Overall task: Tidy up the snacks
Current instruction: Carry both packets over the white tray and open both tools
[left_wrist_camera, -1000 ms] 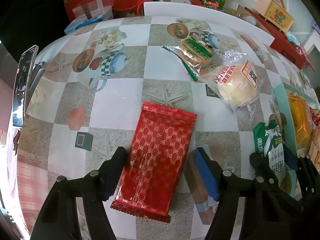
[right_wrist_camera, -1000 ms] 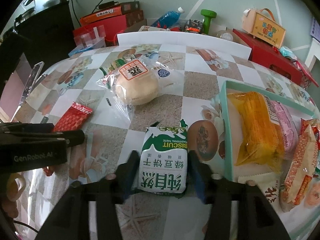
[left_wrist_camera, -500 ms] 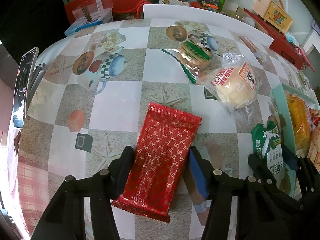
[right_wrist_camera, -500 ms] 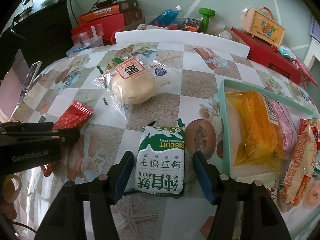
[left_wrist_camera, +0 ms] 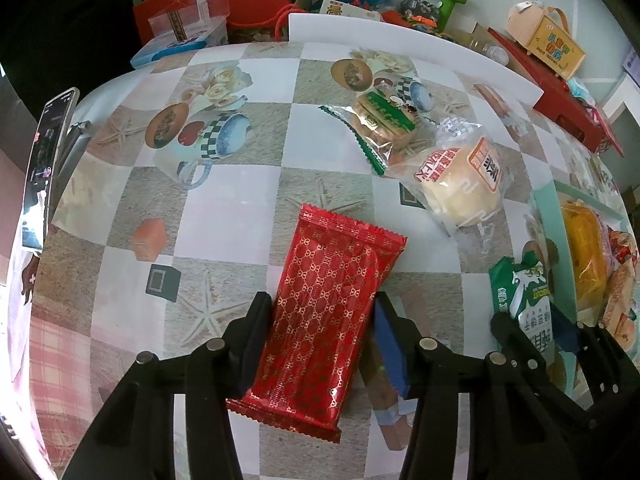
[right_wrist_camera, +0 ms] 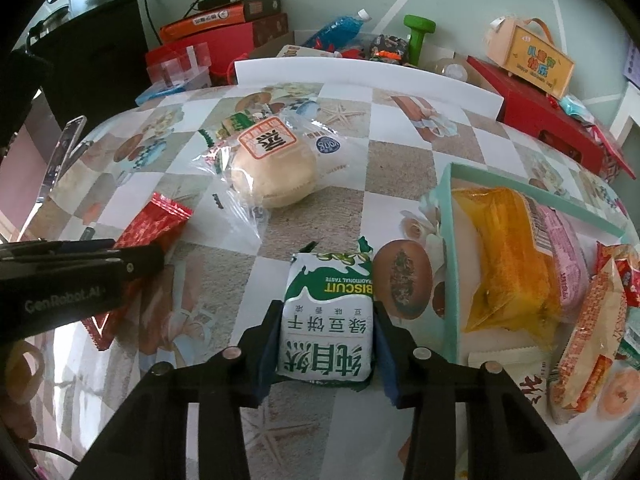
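Left wrist view takes in most of the table (left_wrist_camera: 240,208), covered by a checked cloth printed with cups, starfish and roses. At its right edge stands a pale green tray (right_wrist_camera: 450,240), which in the right wrist view holds an orange packet (right_wrist_camera: 508,256) lying against a pink packet (right_wrist_camera: 560,240), with more wrapped snacks heaped just beyond the tray's right side. Near the table's middle a bun in a clear bag (left_wrist_camera: 460,188) lies beside a smaller green-trimmed sandwich pack (left_wrist_camera: 384,120), the two touching.

The red snack packet (left_wrist_camera: 332,308) with a gold pattern lies flat on the cloth, tilted slightly to the right. The left gripper (left_wrist_camera: 320,320) has just been closing around it, and both pads now sit against the packet's long edges, gripping it.

The green-and-white biscuit packet (right_wrist_camera: 328,320) rests on the cloth just left of the tray, its print upside down to the camera. The right gripper (right_wrist_camera: 326,332) has just been closing too, and its jaws press on the packet's two sides.

A phone (left_wrist_camera: 48,168) stands propped at the table's far left edge.
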Demonstrator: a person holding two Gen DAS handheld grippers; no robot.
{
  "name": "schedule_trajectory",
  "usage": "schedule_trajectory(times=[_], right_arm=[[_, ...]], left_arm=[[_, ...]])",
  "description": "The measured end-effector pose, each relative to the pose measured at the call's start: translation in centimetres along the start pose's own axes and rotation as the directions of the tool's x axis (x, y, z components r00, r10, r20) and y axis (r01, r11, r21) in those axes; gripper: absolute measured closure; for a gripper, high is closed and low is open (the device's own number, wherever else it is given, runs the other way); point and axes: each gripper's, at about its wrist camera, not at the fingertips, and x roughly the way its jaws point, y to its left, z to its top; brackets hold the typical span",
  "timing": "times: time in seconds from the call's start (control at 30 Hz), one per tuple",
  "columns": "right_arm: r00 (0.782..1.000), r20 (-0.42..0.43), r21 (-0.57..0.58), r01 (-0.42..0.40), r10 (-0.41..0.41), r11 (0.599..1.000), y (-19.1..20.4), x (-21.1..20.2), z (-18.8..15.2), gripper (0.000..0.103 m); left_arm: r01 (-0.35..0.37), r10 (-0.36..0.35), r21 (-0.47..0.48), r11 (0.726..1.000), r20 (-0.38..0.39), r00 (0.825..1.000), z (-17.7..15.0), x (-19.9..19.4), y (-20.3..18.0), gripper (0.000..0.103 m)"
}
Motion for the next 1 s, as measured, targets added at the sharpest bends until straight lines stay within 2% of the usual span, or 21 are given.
schedule_trajectory(times=[0.23,0.37,0.67,1.0], right_arm=[[1.0,0.007,0.008,-0.009,0.009,1.0,-0.1,-0.5,0.1,0.06],[0.999,0.041,0.007,-0.013,0.013,1.0,0.0,-1.6,0.4,0.06],[0.991,0.129,0.016,-0.028,0.026,0.999,-0.1,-4.6,1.2,0.06],[0.987,0.156,0.021,-0.029,0.026,0.999,-0.5,-5.8,1.2,0.06]], left_arm=[[0.007,-0.007,-0.001,1.0,0.014,1.0,0.2,-0.5,0.2,0.051],[0.01,-0.01,-0.002,1.0,0.029,1.0,0.3,-1.2,0.2,0.051],[0.023,-0.022,-0.008,1.0,0.103,0.994,0.3,-4.1,0.1,0.051],[0.034,-0.032,-0.01,0.999,0.161,0.987,0.4,-6.3,-0.2,0.051]])
